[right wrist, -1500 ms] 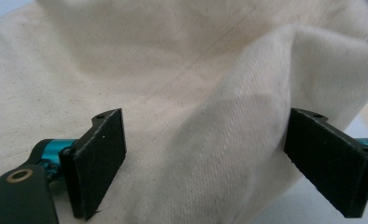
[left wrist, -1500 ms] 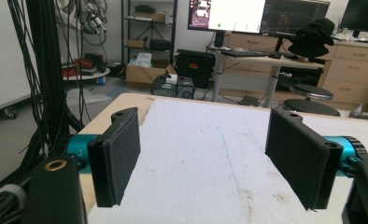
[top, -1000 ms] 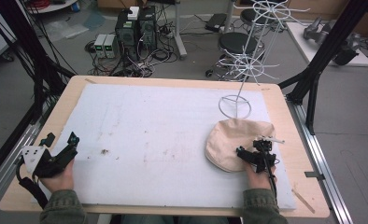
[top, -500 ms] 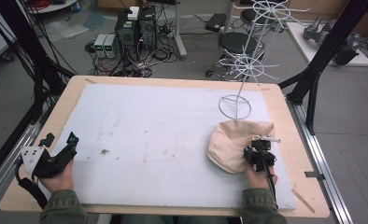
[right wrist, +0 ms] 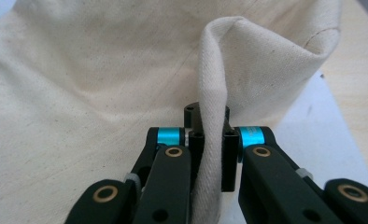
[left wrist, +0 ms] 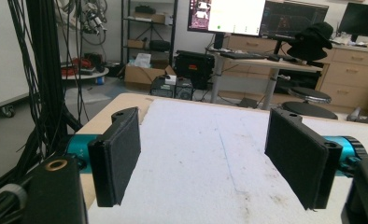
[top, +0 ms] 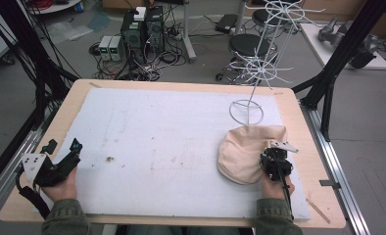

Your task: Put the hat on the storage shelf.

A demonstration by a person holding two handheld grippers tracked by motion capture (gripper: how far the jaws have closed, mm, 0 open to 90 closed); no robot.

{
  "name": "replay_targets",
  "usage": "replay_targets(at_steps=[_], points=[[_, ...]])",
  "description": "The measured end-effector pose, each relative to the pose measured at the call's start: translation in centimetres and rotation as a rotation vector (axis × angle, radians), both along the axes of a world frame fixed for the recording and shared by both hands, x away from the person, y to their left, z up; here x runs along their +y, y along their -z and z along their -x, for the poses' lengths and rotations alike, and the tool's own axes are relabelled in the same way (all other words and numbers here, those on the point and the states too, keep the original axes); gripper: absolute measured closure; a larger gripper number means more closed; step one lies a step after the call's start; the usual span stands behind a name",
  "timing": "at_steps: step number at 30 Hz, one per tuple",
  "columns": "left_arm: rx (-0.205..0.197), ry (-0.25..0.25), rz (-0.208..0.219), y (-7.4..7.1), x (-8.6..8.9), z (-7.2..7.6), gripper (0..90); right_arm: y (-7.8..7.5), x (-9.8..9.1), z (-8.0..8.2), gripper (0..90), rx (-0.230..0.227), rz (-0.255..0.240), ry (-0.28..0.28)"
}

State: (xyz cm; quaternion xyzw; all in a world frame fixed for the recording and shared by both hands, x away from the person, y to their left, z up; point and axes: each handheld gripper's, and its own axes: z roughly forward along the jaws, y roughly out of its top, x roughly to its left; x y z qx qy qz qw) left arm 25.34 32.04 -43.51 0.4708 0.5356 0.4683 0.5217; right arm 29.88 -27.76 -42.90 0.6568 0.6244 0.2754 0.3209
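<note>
A: Where is the hat (top: 245, 152) now?

B: It lies on the white mat (top: 156, 147), at the right side near the person, just in front of the base ring of the wire rack (top: 252, 93). It is beige cloth and looks soft.

A: And the right gripper (top: 275, 161)?

B: Its jaws have just been closing, and now they pinch a fold of the hat's edge (right wrist: 215, 135) between them. In the right gripper view the cloth stands up between the two pads.

A: So how far is the work?

B: I judge the grasp is done. The hat is not yet lifted; it rests on the mat. If it must go on the rack, the lifting and hanging are left.

A: What does the left gripper (top: 59, 164) do?

B: It rests at the left edge of the mat, jaws wide apart, nothing between them.

A: Anything in the way?

B: Only the rack's thin wire arms, which can catch the cloth. Some small crumbs (top: 109, 158) lie on the mat, well apart from the hat.
</note>
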Motion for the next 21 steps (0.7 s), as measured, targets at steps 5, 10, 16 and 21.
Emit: replay_targets(at_steps=[5, 10, 16, 21], points=[[0.002, 0.005, 0.001, 0.0, 0.0, 0.0, 26.9, -0.7, 0.4, 0.5, 86.9, -0.087, 0.039, -0.018], [0.002, 0.008, 0.003, 0.1, 0.0, -0.1, 26.9, -1.5, 1.0, 1.3, 86.9, -0.192, 0.075, -0.047], [0.003, 0.01, 0.003, 0.1, 0.0, -0.2, 26.9, -2.1, 1.4, 1.9, 86.8, -0.273, 0.1, -0.073], [0.003, 0.01, 0.003, 0.1, 0.0, -0.2, 26.9, -2.7, 2.1, 2.5, 86.8, -0.33, 0.131, -0.085]])
